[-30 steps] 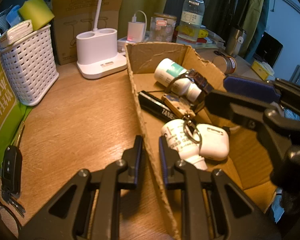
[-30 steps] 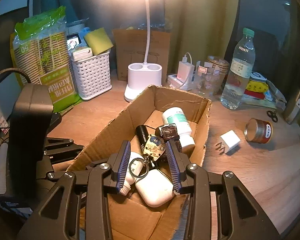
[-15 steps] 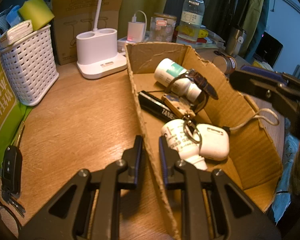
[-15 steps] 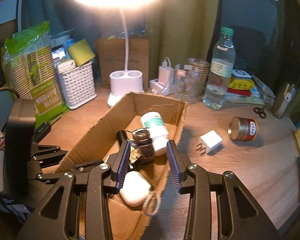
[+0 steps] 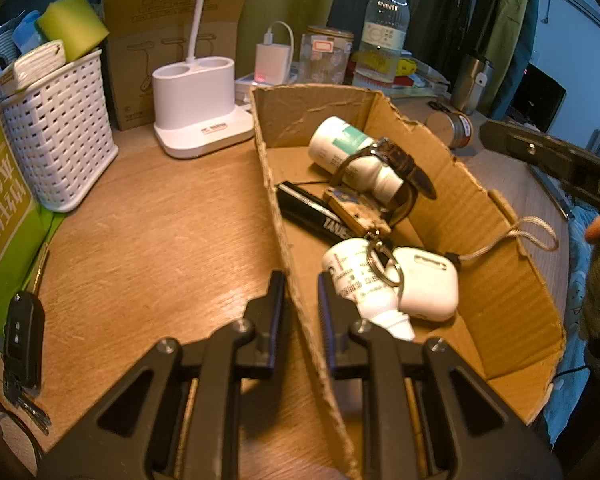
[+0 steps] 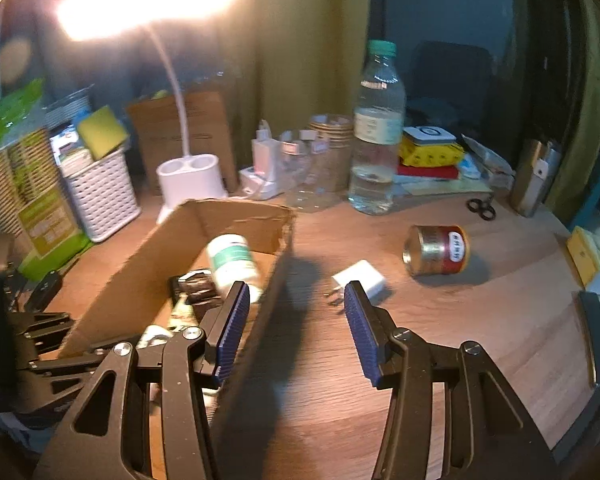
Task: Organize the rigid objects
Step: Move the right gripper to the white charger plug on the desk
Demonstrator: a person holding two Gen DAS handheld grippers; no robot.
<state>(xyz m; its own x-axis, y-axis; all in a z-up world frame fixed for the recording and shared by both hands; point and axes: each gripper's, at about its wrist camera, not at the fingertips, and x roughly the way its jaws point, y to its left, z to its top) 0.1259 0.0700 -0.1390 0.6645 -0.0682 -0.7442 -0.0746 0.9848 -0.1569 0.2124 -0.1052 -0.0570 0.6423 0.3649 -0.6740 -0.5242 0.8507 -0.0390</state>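
My left gripper (image 5: 300,300) is shut on the near left wall of the open cardboard box (image 5: 496,280). Inside lie a white pill bottle (image 5: 340,144), a watch (image 5: 400,164), a black tube (image 5: 316,216), a keychain tag (image 5: 356,212), a small white bottle (image 5: 356,276) and a white earbud case (image 5: 428,280) with a cord. My right gripper (image 6: 296,328) is open and empty, just right of the box (image 6: 140,276). Ahead of it on the desk lie a white charger plug (image 6: 360,280) and a tin can (image 6: 438,250) on its side.
A white basket (image 5: 56,132), a lamp base (image 5: 198,108), a water bottle (image 6: 376,136), jars and books stand along the back. A car key (image 5: 22,340) lies at the left. Scissors (image 6: 482,208) and a yellow box (image 6: 590,256) are at the right.
My right gripper has pulled out of the box, swung right over the desk and opened wider. My left gripper has kept its grip on the box wall.
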